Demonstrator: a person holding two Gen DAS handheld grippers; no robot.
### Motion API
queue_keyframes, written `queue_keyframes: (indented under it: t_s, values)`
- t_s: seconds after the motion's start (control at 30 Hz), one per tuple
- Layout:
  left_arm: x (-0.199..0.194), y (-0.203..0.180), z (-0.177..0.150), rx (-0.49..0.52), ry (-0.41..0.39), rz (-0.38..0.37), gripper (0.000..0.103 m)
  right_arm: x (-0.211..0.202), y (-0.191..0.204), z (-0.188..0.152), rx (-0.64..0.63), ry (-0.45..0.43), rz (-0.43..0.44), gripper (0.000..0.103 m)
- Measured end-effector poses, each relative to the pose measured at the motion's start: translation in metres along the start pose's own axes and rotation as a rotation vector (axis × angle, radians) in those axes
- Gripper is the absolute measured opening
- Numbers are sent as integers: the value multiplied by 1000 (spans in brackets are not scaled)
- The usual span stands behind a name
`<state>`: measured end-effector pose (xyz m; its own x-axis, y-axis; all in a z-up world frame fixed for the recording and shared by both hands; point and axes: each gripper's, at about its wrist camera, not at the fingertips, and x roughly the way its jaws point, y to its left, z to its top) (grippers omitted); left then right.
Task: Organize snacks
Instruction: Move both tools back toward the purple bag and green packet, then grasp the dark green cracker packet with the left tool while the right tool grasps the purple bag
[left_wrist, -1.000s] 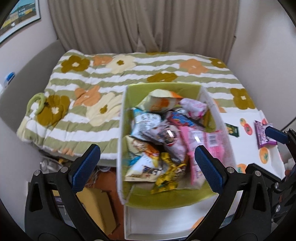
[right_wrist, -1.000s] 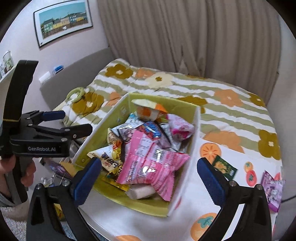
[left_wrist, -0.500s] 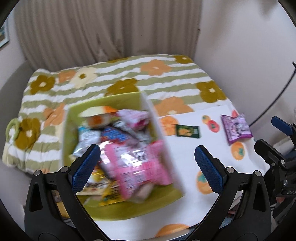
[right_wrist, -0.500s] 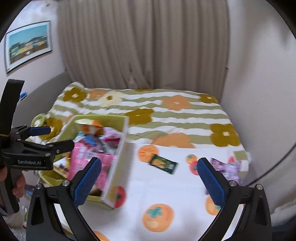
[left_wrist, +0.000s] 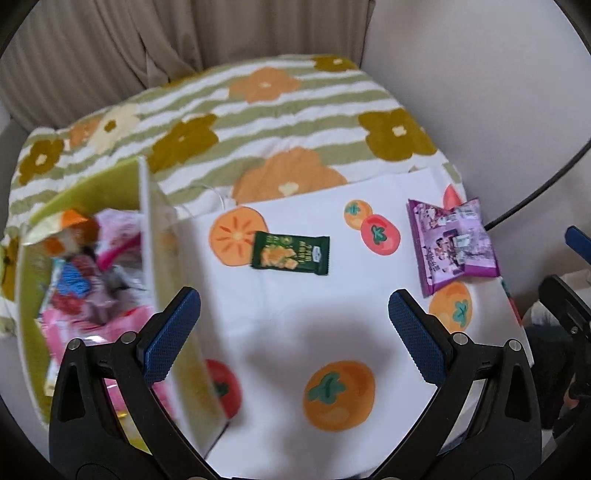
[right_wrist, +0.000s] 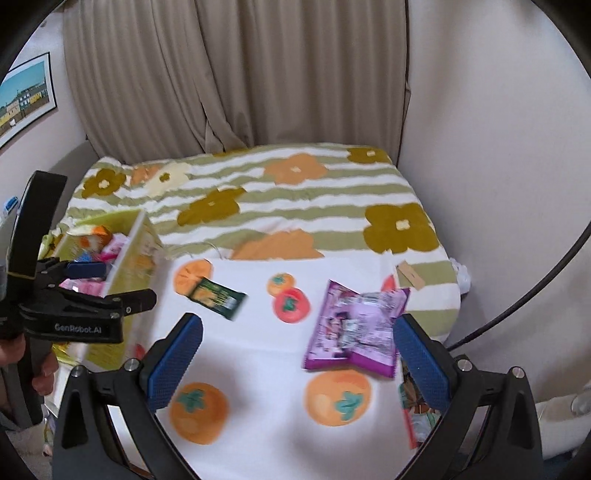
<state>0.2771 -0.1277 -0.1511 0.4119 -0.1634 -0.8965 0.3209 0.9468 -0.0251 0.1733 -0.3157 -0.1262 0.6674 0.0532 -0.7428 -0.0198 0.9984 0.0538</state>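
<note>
Right of the green snack box (left_wrist: 147, 236), two packets lay loose on the desk (left_wrist: 295, 317): green cracker pack (left_wrist: 290, 253), purple bag (right_wrist: 354, 328). Both grippers, left gripper (left_wrist: 295, 332) and right gripper (right_wrist: 297, 362), hovered with jaws wide, empty. Seemed the pickup step; next, closing on one packet.

My left gripper (left_wrist: 294, 324) and right gripper (right_wrist: 296, 355) look alike: matte black plastic frames with triangular cut-outs, silver screws at the joints, and blue cross-hatched pads (right_wrist: 173, 363). White "GenRobot.AI" lettering marks the left unit's side. Bare skin, probably my fingers (right_wrist: 43, 376), shows at its handle.
</note>
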Motion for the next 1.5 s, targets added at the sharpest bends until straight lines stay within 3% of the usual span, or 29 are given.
queue_keyframes:
  t_s: [0.43, 0.73, 1.07, 1.27, 1.5]
  values:
    - [133, -5, 28, -143, 157, 110, 101, 102, -64, -3, -62, 173, 64, 103]
    - [181, -11, 32, -78, 233, 170, 101, 142, -81, -8, -100, 230, 82, 103]
    - [189, 3, 29, -97, 201, 65, 103, 162, -93, -12, -73, 262, 81, 103]
    - [188, 2, 29, -60, 191, 52, 102, 167, -96, -16, -54, 265, 95, 103]
    - [180, 8, 25, -45, 191, 47, 87, 169, -98, -22, -44, 259, 106, 103]
